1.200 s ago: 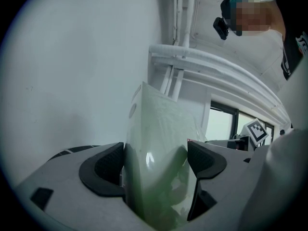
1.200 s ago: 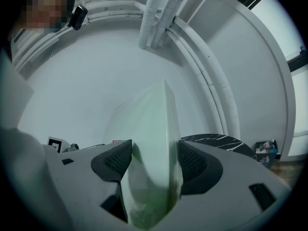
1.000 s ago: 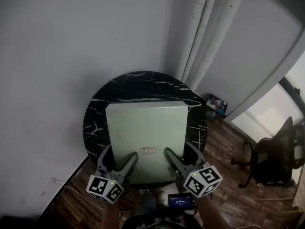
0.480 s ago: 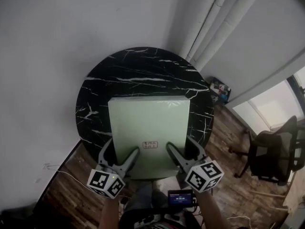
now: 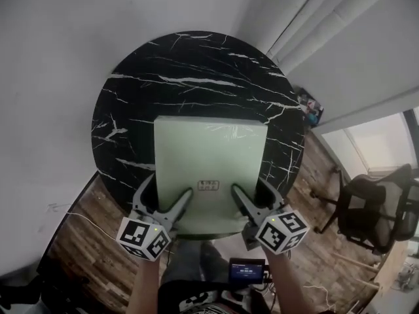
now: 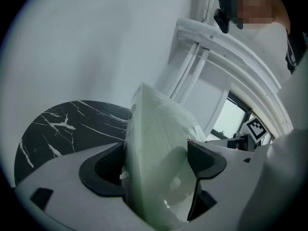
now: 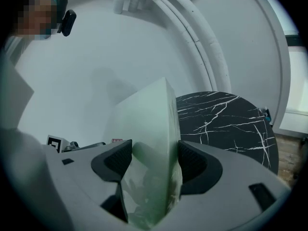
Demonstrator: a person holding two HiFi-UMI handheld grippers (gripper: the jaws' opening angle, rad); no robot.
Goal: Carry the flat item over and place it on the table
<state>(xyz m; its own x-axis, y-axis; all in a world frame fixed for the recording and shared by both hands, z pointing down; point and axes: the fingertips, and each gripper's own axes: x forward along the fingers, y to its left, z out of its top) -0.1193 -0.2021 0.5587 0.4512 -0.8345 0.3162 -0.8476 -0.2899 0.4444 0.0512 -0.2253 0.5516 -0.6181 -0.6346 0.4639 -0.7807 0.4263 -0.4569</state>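
**A:** How does the flat item (image 5: 209, 162) lie?

**B:** Face up and about level over the round black desk (image 5: 190, 64). It is close to square, so I can't pick out a long axis. Its sides run straight away from the person. The small label (image 5: 208, 186) sits by the near edge.

**A:** And the hold?

**B:** The left tool (image 5: 167, 200) is clamped on the near edge left of the label. The right tool (image 5: 252, 195) is clamped on the same edge to its right. Each has one jaw above the sheet and one below.

**A:** Edges?

**B:** The near edge overhangs the desk's near rim. The far edge reaches about the desk's middle. I can't tell whether the sheet touches the top.

**A:** Room to move?

**B:** There is bare marble ahead and a band on either side. A wall (image 5: 59, 57) stands close on the left and pipes (image 5: 314, 18) at the far right. A chair (image 5: 380, 208) stands well apart on the wood floor (image 5: 85, 241).
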